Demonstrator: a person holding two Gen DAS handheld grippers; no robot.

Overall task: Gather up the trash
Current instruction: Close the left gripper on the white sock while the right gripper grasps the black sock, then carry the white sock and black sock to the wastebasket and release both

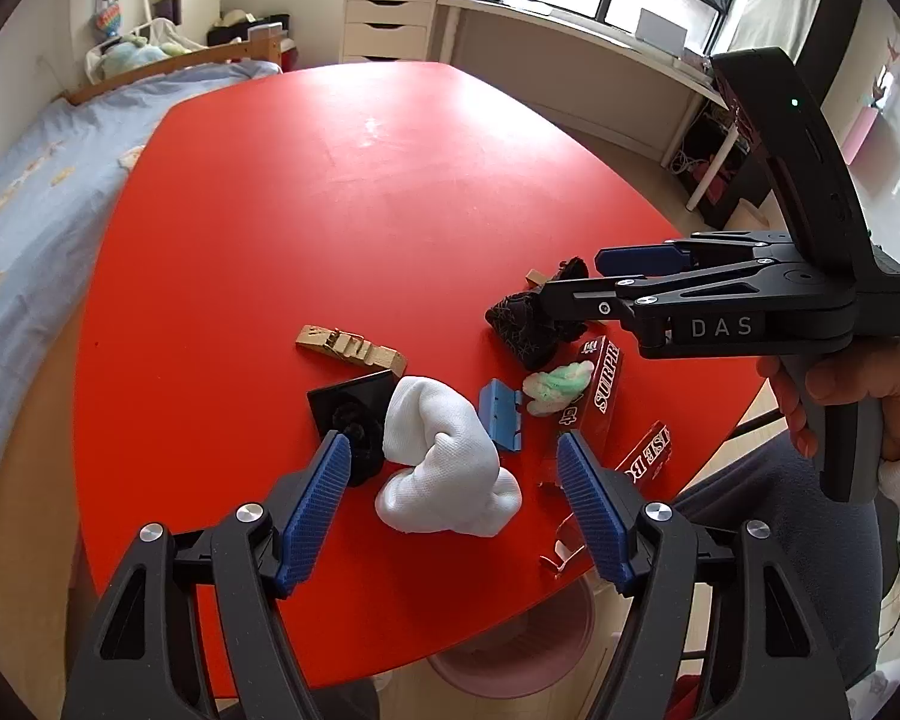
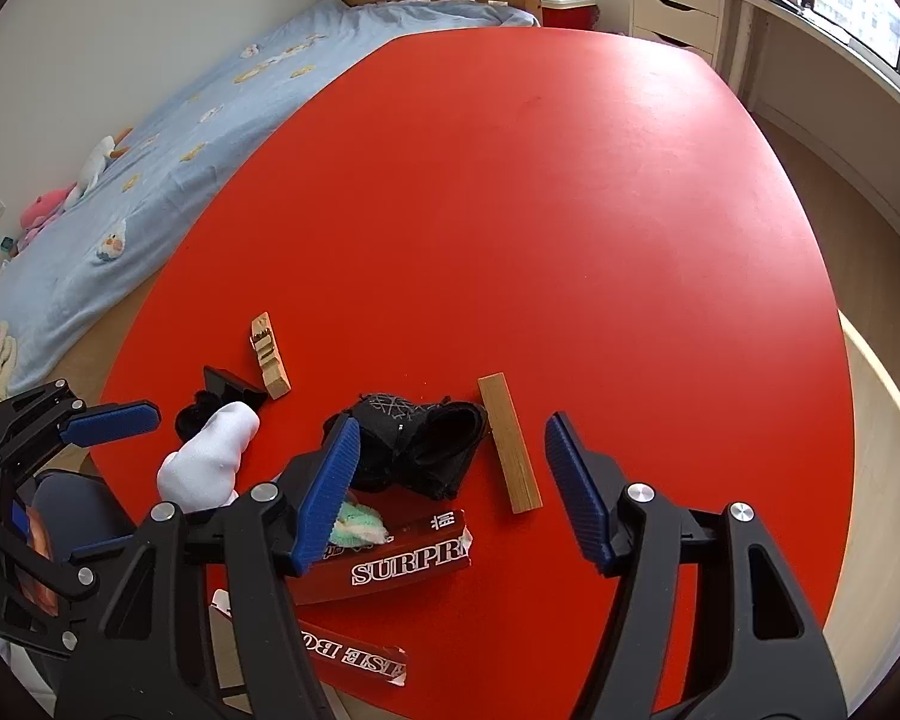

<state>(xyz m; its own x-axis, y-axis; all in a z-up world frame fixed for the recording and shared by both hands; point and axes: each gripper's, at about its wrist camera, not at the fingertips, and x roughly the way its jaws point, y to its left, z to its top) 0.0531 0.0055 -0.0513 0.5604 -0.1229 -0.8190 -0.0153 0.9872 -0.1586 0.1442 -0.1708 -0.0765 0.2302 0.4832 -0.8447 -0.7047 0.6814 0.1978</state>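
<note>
L gripper [image 1: 453, 468] jaws apart, empty, over white sock [image 1: 444, 462] nr counter [image 1: 360, 192] front edge. R gripper [image 2: 450, 468] jaws apart, above black sock [image 2: 420, 450]. Torn red wrapper [image 2: 390, 564] lies just below R jaws, long axis crosswise; R nearer.

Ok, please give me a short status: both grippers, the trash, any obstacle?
Left gripper open over white cloth. Right gripper open over black cloth. Torn red wrapper on table, untouched. Nothing blocking.

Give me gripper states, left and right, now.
Left gripper: open, empty, jaws either side of the white sock.
Right gripper: open, empty, over the black sock.
</note>
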